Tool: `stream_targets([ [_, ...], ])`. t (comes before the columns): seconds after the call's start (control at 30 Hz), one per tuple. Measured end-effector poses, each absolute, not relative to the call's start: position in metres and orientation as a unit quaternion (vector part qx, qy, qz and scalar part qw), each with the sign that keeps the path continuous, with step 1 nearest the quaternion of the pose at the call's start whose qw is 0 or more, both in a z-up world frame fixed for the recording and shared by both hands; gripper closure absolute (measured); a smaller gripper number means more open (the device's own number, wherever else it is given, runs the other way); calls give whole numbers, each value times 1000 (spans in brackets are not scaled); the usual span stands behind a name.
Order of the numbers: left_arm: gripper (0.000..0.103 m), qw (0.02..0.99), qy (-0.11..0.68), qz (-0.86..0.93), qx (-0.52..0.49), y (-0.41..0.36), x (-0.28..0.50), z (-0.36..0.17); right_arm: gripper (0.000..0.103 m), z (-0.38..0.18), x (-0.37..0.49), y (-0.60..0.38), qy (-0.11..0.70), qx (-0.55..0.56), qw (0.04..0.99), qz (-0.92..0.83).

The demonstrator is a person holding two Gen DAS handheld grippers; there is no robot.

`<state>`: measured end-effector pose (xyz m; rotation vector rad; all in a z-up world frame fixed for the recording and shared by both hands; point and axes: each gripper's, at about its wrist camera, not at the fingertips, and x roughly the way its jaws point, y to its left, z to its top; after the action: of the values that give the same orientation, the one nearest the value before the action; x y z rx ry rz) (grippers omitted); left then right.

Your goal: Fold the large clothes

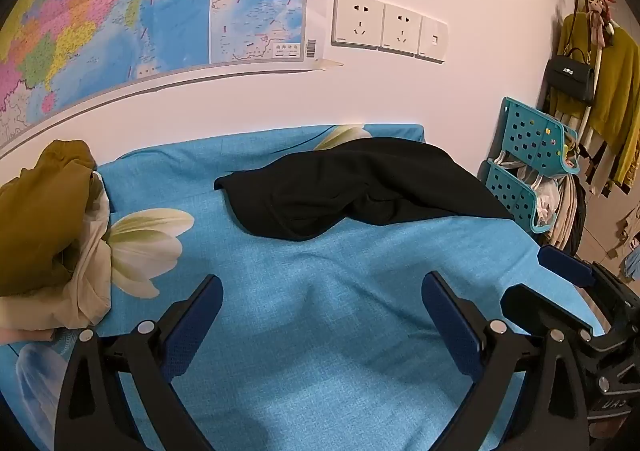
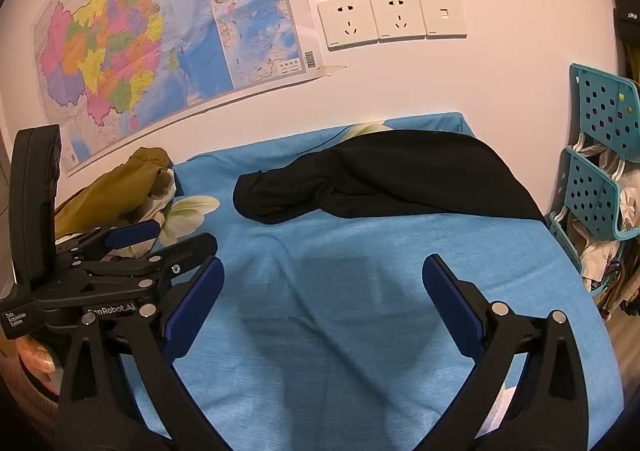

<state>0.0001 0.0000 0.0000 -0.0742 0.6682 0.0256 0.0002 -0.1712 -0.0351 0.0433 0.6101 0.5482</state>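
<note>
A black garment (image 1: 360, 187) lies bunched at the far side of the blue bedsheet (image 1: 320, 311), near the wall; it also shows in the right wrist view (image 2: 392, 179). My left gripper (image 1: 322, 291) is open and empty, low over the sheet, well short of the garment. My right gripper (image 2: 322, 275) is open and empty too, beside the left one. The right gripper shows at the right edge of the left wrist view (image 1: 560, 283), and the left gripper at the left of the right wrist view (image 2: 172, 239).
A pile of olive and cream clothes (image 1: 48, 235) sits at the bed's left. A teal plastic rack (image 1: 528, 163) with clothes stands right of the bed. A wall map (image 1: 120, 19) and sockets (image 1: 388, 27) are behind. Clothes and a black bag (image 1: 570, 77) hang far right.
</note>
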Motion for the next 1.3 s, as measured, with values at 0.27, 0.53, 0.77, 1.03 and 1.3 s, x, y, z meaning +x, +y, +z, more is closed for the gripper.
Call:
stream_targets([
  [0.27,7,944,328,12,-37,0,0,0,5,-35,-1,-170,297,19,917,267],
  [0.53,7,944,328,13,-36,-1,0,0,5,-36,1,-168,299,18,916,269],
  [0.77,7,943,329,13,-37,1,1,-2,5,-36,2,-166,299,17,915,269],
  [1.03,7,943,330,15,-34,2,2,-4,5,-35,5,-164,300,16,915,270],
  [1.3,7,940,339,16,-33,4,8,-6,5,-35,12,-161,303,6,913,271],
])
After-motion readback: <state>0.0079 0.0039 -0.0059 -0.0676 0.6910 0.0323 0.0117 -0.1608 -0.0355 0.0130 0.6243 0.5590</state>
